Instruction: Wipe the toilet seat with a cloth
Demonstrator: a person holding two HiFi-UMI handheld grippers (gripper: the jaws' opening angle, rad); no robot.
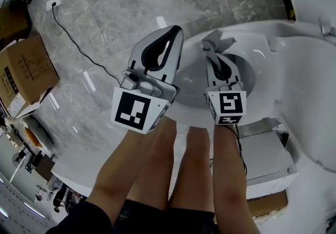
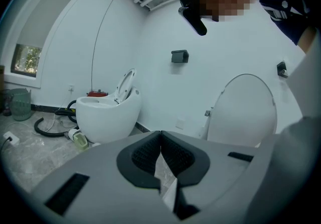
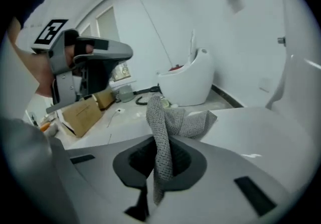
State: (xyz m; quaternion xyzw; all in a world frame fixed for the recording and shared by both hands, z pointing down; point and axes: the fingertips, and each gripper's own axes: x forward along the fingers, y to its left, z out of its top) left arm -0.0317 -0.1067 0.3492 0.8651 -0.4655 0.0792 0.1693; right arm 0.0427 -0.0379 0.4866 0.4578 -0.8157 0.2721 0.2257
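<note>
Grey floor (image 1: 105,7), two toilets (image 2: 108,112): right tool (image 3: 160,160) clamps the one cloth (image 3: 163,127) over the toilet seat (image 1: 252,31); left tool (image 2: 160,150) closed, empty.

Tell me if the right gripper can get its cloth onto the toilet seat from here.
Probably yes. The right gripper is shut on the cloth over the toilet seat, with nothing between them; the left gripper sits off to the side.

Bathroom-fixture showroom, several toilets (image 2: 108,112), cardboard box (image 1: 26,73)
</note>
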